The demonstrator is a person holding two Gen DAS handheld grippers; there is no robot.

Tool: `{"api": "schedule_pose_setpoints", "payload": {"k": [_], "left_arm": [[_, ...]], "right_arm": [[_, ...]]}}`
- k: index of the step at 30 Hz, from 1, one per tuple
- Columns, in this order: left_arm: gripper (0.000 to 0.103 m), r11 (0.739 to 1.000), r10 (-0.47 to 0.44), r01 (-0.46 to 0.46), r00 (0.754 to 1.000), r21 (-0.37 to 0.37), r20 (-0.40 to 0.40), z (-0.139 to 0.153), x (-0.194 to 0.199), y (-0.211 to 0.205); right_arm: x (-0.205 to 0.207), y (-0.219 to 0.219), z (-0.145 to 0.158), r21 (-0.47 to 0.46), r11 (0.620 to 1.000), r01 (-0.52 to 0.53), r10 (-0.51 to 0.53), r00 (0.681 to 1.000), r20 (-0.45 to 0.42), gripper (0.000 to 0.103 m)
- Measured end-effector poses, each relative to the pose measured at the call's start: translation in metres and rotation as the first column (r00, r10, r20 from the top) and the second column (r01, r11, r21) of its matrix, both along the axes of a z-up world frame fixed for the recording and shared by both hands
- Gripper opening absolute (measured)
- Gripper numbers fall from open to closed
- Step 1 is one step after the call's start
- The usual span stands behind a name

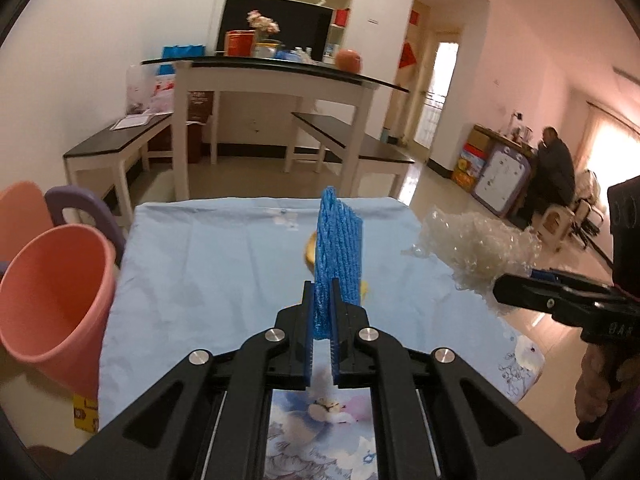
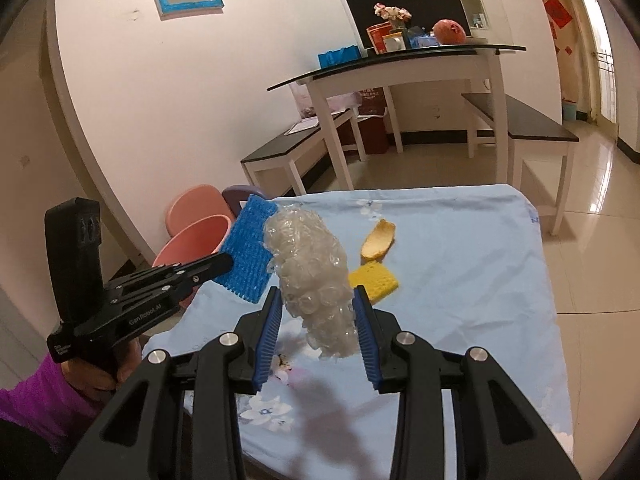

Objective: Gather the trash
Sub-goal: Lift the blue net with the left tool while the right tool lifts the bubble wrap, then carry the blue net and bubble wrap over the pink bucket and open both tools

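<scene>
**Q:** What is your grip status?

**A:** My left gripper (image 1: 323, 308) is pinched nearly flat on the blue foam net (image 1: 339, 252), which stands upright above the table (image 1: 200, 248). My right gripper (image 2: 316, 322) clamps the wad of bubble wrap (image 2: 310, 276), also lifted clear.

**Q:** How should I complete the step?

**A:** In my judgement, carry both loads left to the pink bin (image 1: 52, 292) beside the table edge, and release only when over its mouth.

**Q:** Any obstructions?

**A:** The purple chair back (image 1: 86, 204) stands just behind the bin. A yellow sponge (image 2: 374, 280) and a peel (image 2: 378, 240) lie uncollected on the cloth.
</scene>
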State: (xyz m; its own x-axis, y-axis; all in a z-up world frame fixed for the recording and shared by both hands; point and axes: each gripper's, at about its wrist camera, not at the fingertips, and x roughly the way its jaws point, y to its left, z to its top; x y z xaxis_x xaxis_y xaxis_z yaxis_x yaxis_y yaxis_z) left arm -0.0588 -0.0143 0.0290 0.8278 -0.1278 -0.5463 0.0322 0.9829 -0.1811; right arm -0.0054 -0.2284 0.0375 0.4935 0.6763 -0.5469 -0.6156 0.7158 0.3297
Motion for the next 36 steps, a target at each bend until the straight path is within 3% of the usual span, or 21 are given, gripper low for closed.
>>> {"api": "schedule_pose_setpoints", "payload": {"k": [7,24,31,36], "left_arm": [[0.006,0.998,0.064,-0.063,0.998,-0.017,0.018,0.002,-0.012,0.018],[0.006,0.983,0.172,-0.176,0.981,0.045,0.087,0.016,-0.036,0.036],[0.006,0.969,0.233,-0.240,0.966,0.055,0.113,0.023,-0.040,0.066],[0.006,0.940,0.317,-0.330,0.939,0.087,0.135,0.028,-0.048,0.100]], "right_arm": [[0.003,0.012,-0.004,-0.005,1.000,-0.012,0.012,1.000,-0.012,0.036],[0.033,0.035,-0.006,0.040,0.999,0.015,-0.014,0.999,-0.032,0.036],[0.047,0.074,0.002,0.049,0.999,-0.010,0.011,1.000,-0.021,0.036],[0.058,0.123,0.006,0.066,0.995,-0.070,0.072,0.997,-0.019,0.036]]}}
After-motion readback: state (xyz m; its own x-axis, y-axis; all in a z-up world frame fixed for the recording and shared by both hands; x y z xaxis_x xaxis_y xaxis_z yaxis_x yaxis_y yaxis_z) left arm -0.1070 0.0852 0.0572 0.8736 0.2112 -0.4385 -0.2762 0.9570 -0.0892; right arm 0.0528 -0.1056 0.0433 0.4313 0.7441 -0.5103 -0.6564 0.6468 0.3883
